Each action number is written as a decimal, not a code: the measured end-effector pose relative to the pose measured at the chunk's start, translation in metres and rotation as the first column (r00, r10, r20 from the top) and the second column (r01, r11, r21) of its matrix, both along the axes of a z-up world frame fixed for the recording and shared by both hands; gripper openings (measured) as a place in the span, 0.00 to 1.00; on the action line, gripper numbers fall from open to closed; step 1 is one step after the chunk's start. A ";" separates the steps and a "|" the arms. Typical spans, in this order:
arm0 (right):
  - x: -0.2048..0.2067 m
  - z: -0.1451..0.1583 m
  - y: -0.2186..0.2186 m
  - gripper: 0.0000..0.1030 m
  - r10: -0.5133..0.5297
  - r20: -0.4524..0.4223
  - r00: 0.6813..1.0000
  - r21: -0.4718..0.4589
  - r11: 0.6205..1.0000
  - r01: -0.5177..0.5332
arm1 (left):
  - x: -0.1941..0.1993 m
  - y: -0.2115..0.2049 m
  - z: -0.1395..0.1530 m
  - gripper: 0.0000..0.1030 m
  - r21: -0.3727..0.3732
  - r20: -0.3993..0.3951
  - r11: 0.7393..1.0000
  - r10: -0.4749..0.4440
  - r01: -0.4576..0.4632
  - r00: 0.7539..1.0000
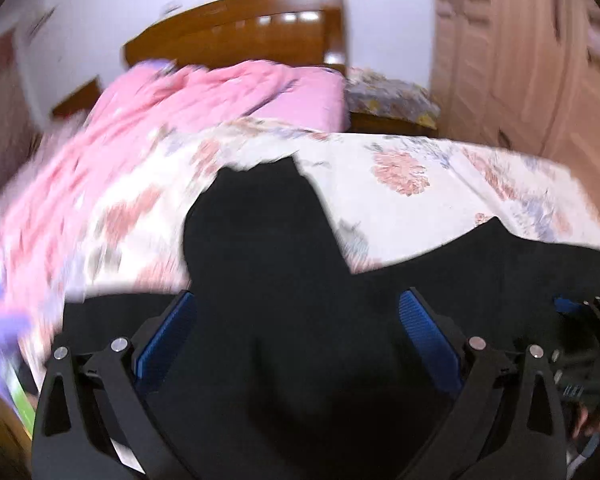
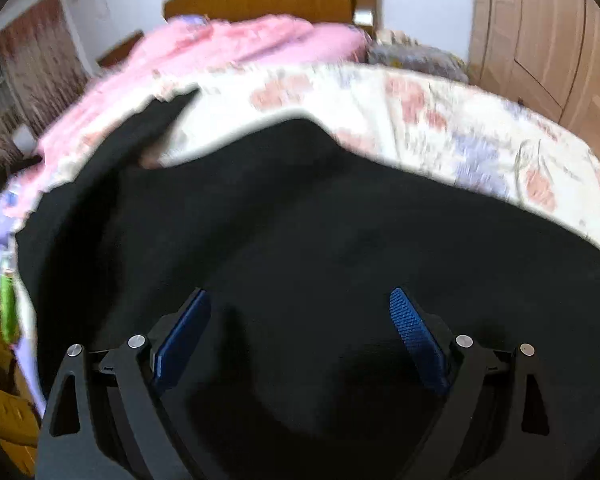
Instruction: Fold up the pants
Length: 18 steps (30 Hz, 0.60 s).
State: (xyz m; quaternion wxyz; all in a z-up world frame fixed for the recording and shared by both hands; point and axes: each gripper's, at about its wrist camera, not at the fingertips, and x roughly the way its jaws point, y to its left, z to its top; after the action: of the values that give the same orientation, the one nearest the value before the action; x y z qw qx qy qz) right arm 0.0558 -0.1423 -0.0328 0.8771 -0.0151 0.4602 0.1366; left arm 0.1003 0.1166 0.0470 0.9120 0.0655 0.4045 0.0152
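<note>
Across the bed: black pants (image 1: 260, 240) lie spread on the floral sheet (image 1: 400, 192), filling the lower half of both wrist views; a flat mattress gives them room to lie open before any fold.
Pants layout: in the left wrist view one leg runs toward 12 o'clock and ends near the pink quilt (image 1: 188, 108), while a second dark span reaches toward 3 o'clock. Which part is the waistband I cannot tell, since the cloth is a featureless black and the frames are blurred.
Left gripper (image 1: 298, 344): jaws stand wide apart with the blue pads (image 1: 166, 340) at either side of the fabric, nothing pinched. It hovers low over the cloth, probably placed to pick an edge.
Right gripper (image 2: 300, 340): jaws likewise spread, pads (image 2: 416, 340) framing bare black cloth. Whether the tips touch the fabric cannot be told.
Right gripper seen from the left: a dark shape at 3 o'clock, near the edge, appears to be the other tool, close beside it over the same garment.
Surroundings: wooden headboard (image 1: 244, 28) at 12 o'clock, wardrobe doors (image 1: 532, 60) at 2 o'clock, well apart from the work.
Stage: judging by the open spread, no fold looks made yet.
Risk: dark, limp cloth hides its layers, so a grip could take one layer only.
</note>
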 end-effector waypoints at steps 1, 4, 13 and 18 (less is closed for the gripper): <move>0.000 0.000 0.002 0.89 0.003 0.005 1.000 -0.007 1.000 -0.003 | 0.024 -0.009 -0.005 0.98 0.040 -0.032 0.999 -0.014 0.015 0.999; -0.002 -0.002 -0.001 0.91 0.004 0.002 1.000 0.011 1.000 -0.004 | 0.076 -0.018 -0.024 0.98 0.044 -0.168 0.998 -0.025 0.033 0.985; -0.001 0.001 -0.004 0.91 -0.001 0.009 1.000 0.060 0.998 0.000 | 0.091 0.012 -0.052 0.13 0.087 -0.232 0.996 0.045 -0.025 0.972; -0.001 0.001 -0.004 0.91 0.000 0.009 1.000 0.067 0.998 0.000 | 0.006 0.091 0.013 0.12 -0.087 0.018 0.978 0.192 -0.190 0.981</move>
State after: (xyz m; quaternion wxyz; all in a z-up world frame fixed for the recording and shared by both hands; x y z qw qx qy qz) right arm 0.0543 -0.1458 -0.0318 0.8791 0.0136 0.4515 0.1519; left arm 0.1061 0.2076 0.0597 0.9135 -0.0125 0.3975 0.0863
